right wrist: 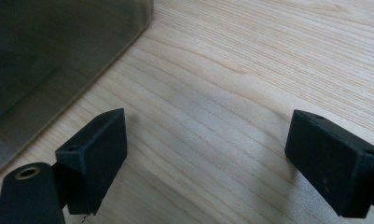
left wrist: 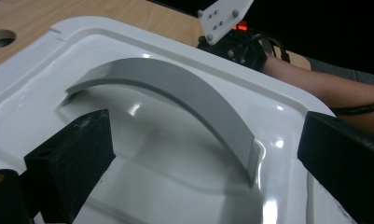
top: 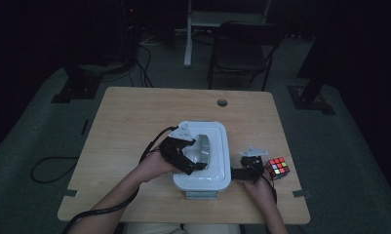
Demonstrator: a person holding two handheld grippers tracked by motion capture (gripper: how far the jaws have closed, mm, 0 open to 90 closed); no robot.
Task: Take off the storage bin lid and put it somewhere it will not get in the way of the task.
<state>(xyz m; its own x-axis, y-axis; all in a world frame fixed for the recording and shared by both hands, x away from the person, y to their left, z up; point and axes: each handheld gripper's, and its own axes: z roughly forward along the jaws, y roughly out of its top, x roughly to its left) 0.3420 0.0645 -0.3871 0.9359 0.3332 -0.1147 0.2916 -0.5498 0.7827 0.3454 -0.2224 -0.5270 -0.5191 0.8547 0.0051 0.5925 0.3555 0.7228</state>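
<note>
Dim room, wooden table; your white lidded box sits just past centre toward five o'clock, glossy lid closed, its grey arched handle untouched; your left gripper hovers over it, jaws apart around nothing; your right gripper, at the box's three o'clock, gapes over bare wood; grasping and lifting appear ahead.

Bare table left; cube crowds box.

Between my black fingers sits a glossy white plastic lid with its arched grey handle.
</note>
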